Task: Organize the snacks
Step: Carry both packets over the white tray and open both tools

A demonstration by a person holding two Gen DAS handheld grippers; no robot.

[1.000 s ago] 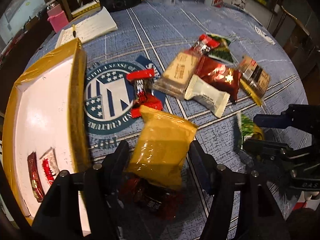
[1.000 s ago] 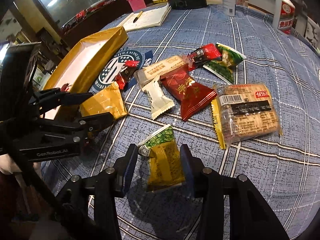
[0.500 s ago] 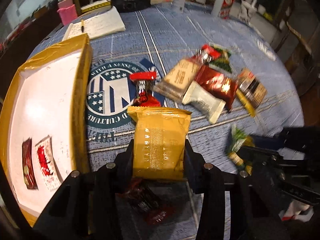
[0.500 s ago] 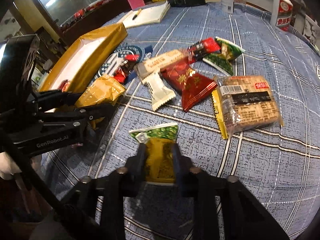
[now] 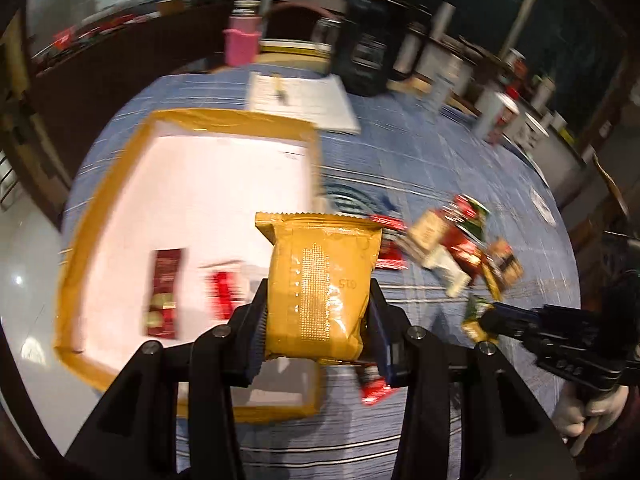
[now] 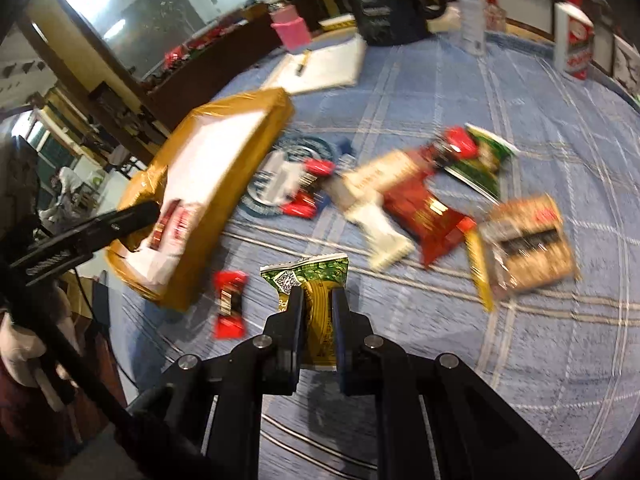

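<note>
Two packets newly lifted, clamped

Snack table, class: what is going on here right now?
A person holds a tool in each hand. The left tool grips a yellow packet over the edge of the yellow-rimmed tray, where two packets already lie. The right tool pinches a green and yellow packet. More snacks lie loose on the blue tablecloth.
</note>
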